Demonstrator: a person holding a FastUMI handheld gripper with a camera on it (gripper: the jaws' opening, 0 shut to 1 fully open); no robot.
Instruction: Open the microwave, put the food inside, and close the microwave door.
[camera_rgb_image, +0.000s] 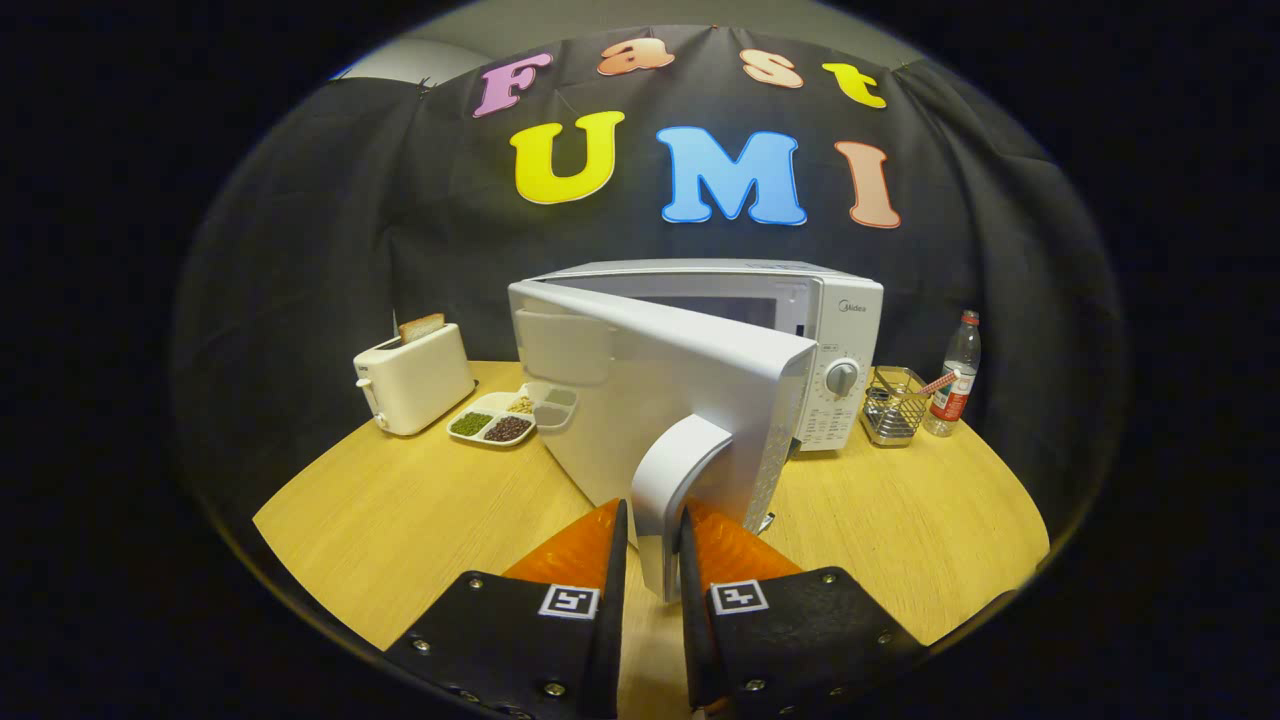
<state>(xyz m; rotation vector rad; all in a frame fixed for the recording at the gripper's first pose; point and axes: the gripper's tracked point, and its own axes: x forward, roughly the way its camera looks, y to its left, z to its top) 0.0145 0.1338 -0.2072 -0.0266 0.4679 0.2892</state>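
A white microwave (800, 300) stands at the back of the round wooden table (400, 510). Its door (660, 390) is swung wide out toward me, hinged on the left. The door's curved white handle (672, 480) sits between my two fingers, and my gripper (655, 525) is shut on it, one finger pressing on each side. A white divided food tray (500, 418) with green beans, dark beans and pale grains lies on the table left of the door, partly behind its edge.
A white toaster (412, 378) with a slice of bread in it stands left of the tray. Right of the microwave are a wire basket (893, 404) and a plastic bottle (955, 375). The table's front rim curves close below my fingers.
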